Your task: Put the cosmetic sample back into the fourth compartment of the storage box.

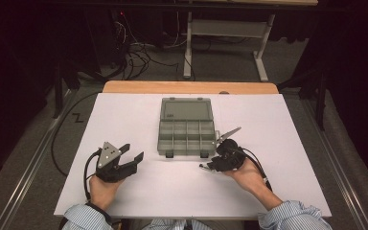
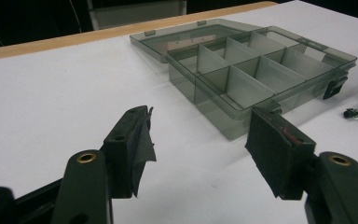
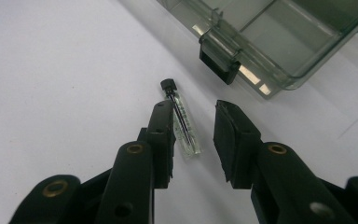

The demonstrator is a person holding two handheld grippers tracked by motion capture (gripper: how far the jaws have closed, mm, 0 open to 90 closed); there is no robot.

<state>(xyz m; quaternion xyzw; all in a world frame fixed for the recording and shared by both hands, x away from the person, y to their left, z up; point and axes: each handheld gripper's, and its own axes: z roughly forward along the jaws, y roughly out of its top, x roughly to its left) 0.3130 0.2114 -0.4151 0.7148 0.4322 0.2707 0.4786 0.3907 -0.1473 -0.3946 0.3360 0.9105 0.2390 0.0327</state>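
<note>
Step in hand: picking up the small clear vial (image 3: 182, 122) that lies on the white worktop (image 1: 124, 120) just off the near right corner of the open organiser box (image 1: 187, 128). Your right hand-held gripper (image 3: 193, 121) straddles it, jaws apart, not yet pinching. Next: close squarely. Left hand-held gripper (image 2: 198, 133) is apart, idle, near-left of the box. Visible compartments look empty.

the organizer box (image 1: 186, 127) is showing smoky, translucent glossy plastic. the small tube (image 3: 182, 121) is looking like clear glossy plastic with a black cap. the table (image 1: 124, 191) is appearing matt white, edged in wood. the right gripper (image 3: 193, 133) pads are looking matt black.
</note>
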